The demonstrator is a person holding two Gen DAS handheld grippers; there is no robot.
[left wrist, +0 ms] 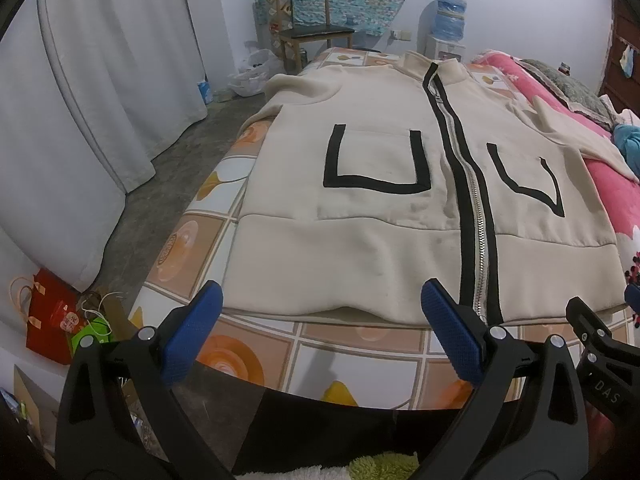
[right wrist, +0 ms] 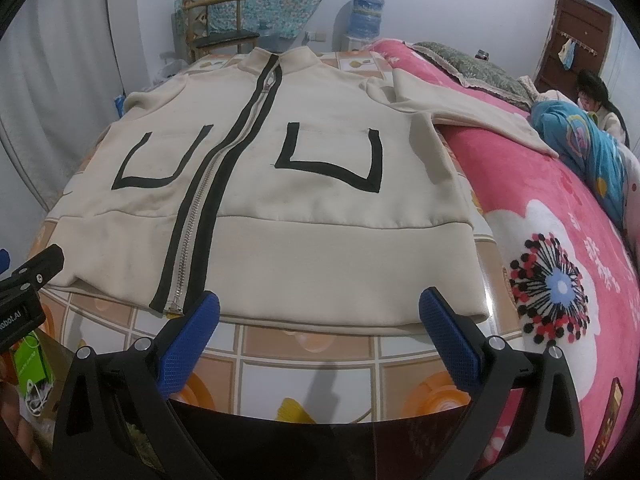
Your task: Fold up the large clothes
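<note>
Left wrist view shows the left claw (left wrist: 322, 332) with its blue pads spread wide apart, holding nothing, hovering just near the bottom hem of a cream jacket (left wrist: 400, 184). That jacket lies flat and face up on the bed (left wrist: 256, 352), whose cover is a tiled orange and white print; its collar points to the far end and its hem to the near edge. A silver zipper (left wrist: 476, 220) with black bands on both sides runs down its middle, closed, and a black U-shaped pocket outline sits on each side of it. The black frame of the other tool pokes in at the right edge.

In the right wrist view, the right claw (right wrist: 320, 328) is also spread apart and empty, just short of the hem on the right half of the jacket. One sleeve (right wrist: 472, 116) stretches right onto a pink blanket (right wrist: 560, 208). A wooden chair (right wrist: 218, 28) and a water dispenser (right wrist: 366, 20) stand by the far wall.
</note>
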